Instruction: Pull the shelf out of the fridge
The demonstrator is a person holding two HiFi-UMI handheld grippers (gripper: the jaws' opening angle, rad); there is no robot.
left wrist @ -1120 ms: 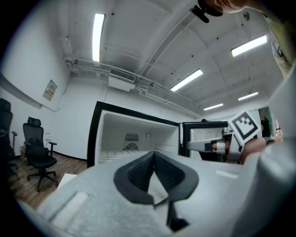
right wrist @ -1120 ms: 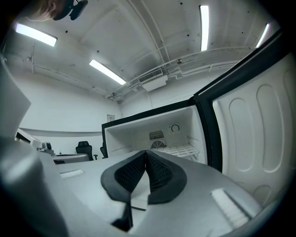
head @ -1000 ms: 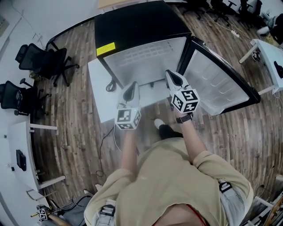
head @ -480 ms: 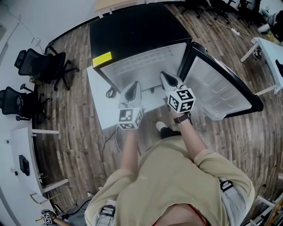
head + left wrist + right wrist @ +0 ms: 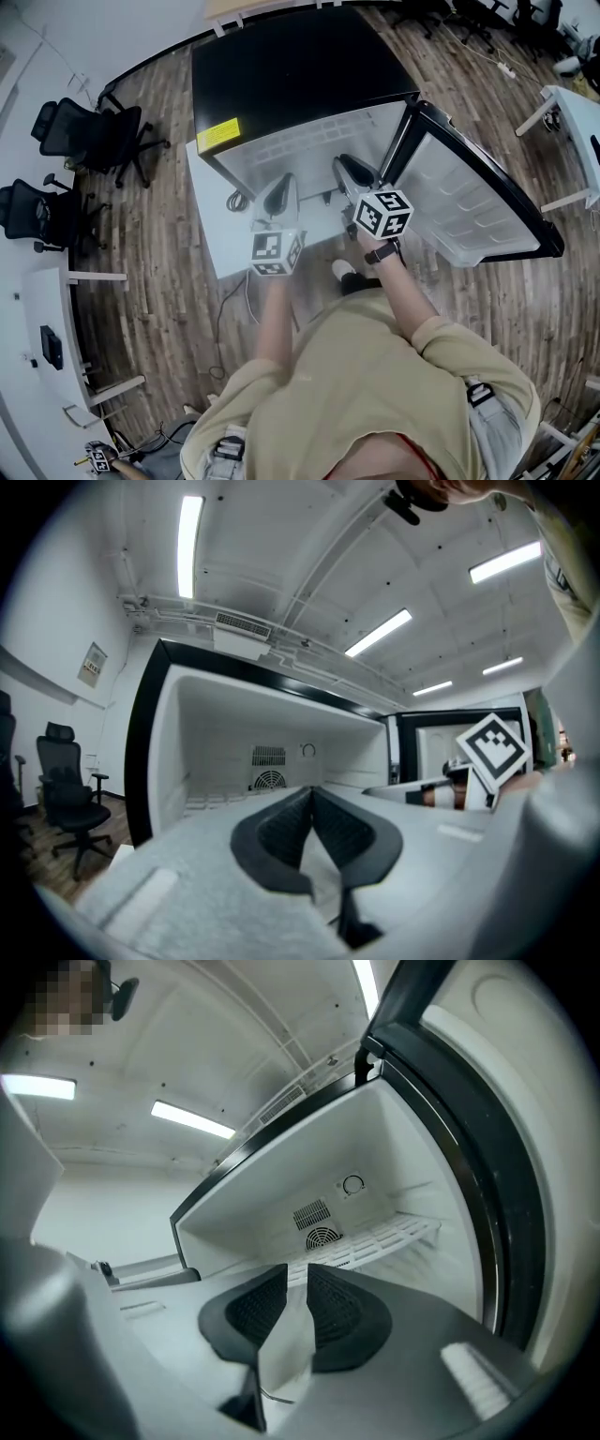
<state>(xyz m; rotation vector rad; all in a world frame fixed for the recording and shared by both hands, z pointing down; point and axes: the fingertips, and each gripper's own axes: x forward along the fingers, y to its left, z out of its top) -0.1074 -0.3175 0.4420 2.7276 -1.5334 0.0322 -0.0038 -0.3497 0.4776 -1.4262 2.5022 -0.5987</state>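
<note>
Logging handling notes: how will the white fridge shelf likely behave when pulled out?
The shelf looks like a thin slatted grid, so probably light and fairly stiff. It seems to span the fridge side to side, so a one-sided pull may skew it.

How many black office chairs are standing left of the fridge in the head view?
2. The nearer chair stands just left of the fridge; the farther chair is lower left, by the white desk. More may be hidden past the edge.
</note>
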